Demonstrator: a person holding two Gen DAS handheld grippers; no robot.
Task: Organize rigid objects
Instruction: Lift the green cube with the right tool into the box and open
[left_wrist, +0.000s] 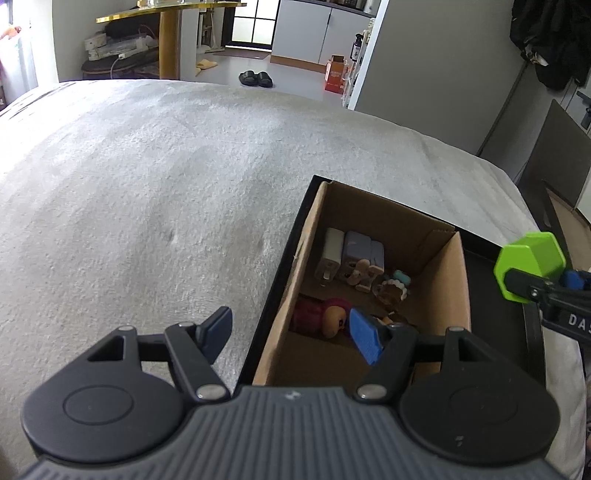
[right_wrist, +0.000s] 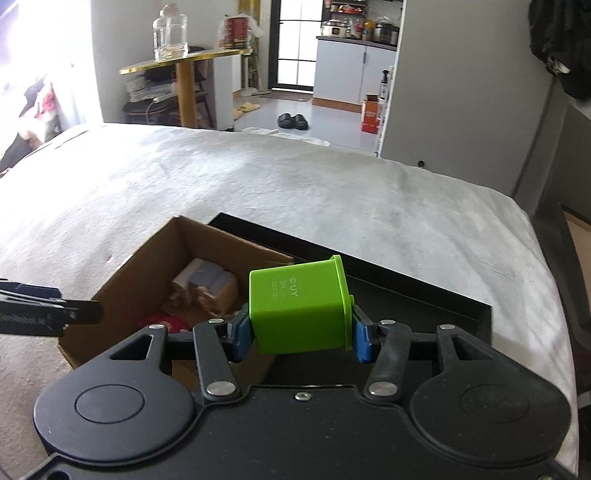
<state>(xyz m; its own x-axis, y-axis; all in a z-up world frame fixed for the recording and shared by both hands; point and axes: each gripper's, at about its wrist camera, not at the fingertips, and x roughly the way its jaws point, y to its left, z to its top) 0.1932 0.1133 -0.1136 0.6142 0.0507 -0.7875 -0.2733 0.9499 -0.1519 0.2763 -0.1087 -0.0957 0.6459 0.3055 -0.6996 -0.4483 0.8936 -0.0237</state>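
Both wrist views over cardboard box

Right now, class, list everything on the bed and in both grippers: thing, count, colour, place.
cardboard box: one, brown, open, on the black tray.
black tray: one, on the grey bed cover.
chargers: about three, white and lilac, box's far end.
small figures: a few, mixed colours, mid-box.
doll: one, red and tan, box's near end.
green cup: one, tipped sideways, in the right gripper.
left gripper: open, over the box's near left edge.
right gripper: shut on the cup.
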